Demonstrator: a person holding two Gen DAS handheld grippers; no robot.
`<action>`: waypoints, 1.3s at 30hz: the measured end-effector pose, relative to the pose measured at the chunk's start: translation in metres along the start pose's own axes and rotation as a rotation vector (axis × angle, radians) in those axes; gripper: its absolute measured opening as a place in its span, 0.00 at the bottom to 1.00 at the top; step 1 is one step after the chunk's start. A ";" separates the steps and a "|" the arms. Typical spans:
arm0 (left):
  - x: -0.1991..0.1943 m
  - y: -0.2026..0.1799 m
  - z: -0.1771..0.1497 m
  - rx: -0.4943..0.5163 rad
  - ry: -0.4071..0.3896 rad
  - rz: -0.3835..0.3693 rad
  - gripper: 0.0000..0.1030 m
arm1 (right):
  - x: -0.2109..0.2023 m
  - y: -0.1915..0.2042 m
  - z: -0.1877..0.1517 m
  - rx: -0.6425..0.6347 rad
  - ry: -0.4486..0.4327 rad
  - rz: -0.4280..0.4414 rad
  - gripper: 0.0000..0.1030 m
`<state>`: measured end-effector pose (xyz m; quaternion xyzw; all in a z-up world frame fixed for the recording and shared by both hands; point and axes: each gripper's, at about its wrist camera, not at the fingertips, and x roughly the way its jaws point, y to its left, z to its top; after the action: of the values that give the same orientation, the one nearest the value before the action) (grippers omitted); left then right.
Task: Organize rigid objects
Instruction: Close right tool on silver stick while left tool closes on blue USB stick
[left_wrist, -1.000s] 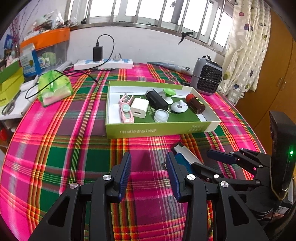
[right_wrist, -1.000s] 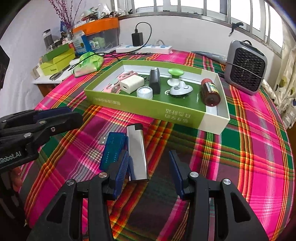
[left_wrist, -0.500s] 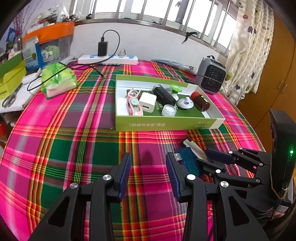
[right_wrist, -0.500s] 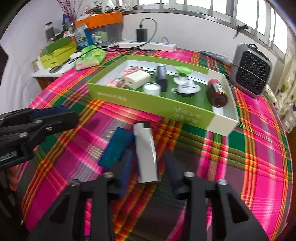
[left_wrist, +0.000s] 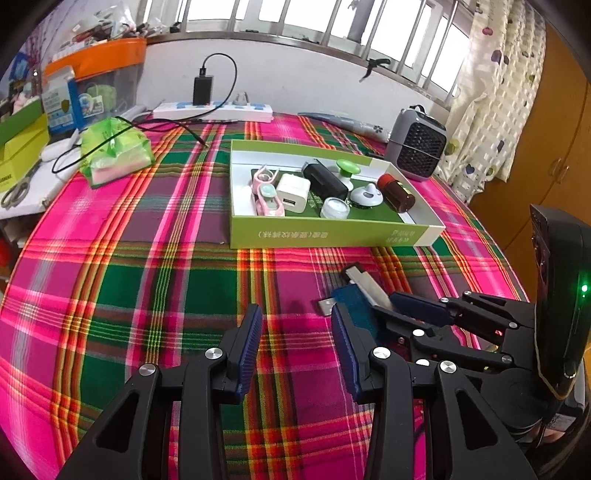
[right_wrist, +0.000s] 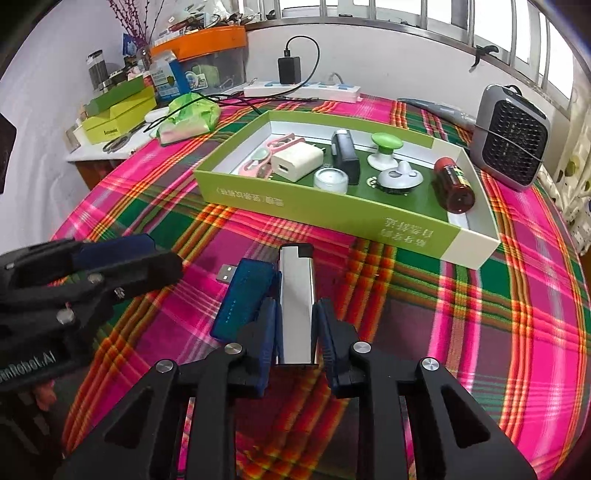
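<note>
A silver lighter lies on the plaid tablecloth in front of the green box. My right gripper is shut on it, with a pad pressed to each long side. A blue USB device lies against the lighter's left side, outside the grip. In the left wrist view my left gripper hangs open over bare cloth with nothing between its fingers. To its right are the lighter, the blue device and the right gripper. The box holds several small items.
Inside the box lie a white charger, a black device, a green knob and a brown bottle. A grey heater stands behind the box on the right. A power strip and green bag are at the back left.
The right gripper's jaws have closed from wide apart onto the silver lighter as the gripper slid forward over it. The left gripper stays open and has hardly moved.
</note>
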<state>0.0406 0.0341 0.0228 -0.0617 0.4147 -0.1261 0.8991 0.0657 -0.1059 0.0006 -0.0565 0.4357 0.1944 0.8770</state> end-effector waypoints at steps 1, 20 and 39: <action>0.000 0.000 0.000 -0.001 0.002 -0.003 0.37 | 0.000 0.001 -0.001 0.005 -0.003 0.005 0.24; 0.019 -0.047 -0.005 0.077 0.050 0.030 0.37 | -0.016 -0.030 -0.014 0.059 -0.029 -0.006 0.24; 0.037 -0.054 -0.006 0.112 0.063 0.123 0.37 | -0.018 -0.043 -0.018 0.096 -0.032 0.016 0.24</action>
<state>0.0500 -0.0277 0.0037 0.0181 0.4382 -0.0955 0.8936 0.0598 -0.1556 0.0004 -0.0075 0.4307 0.1813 0.8841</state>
